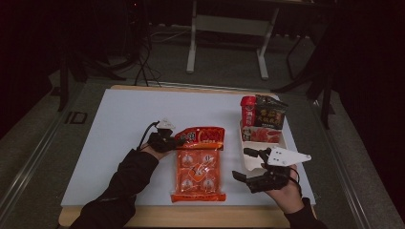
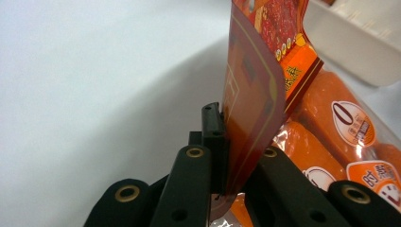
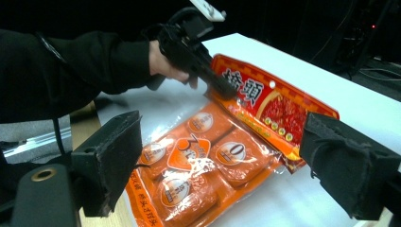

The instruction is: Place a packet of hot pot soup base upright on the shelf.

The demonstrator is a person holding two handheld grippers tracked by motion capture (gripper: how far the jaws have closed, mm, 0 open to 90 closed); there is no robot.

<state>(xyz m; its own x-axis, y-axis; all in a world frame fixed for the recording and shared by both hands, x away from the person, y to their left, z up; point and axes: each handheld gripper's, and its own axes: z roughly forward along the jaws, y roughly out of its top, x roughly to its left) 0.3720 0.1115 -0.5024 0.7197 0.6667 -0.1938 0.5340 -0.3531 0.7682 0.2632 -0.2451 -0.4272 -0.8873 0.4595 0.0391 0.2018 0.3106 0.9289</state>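
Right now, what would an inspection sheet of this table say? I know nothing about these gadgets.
Surface: white board on a wooden table, bare at the left.
Job's things: orange snack packet lying flat, its red top edge lifted.
Clutter: white tray at the right, holding a red packet and a dark packet upright at its far end.
Grippers: left gripper shut on the orange snack packet's top edge; right gripper open, over the tray's near end, holding nothing.
Cables: black cable trailing from the left gripper; more on the floor behind.
Surroundings: dark room, grey frame legs beyond the table.
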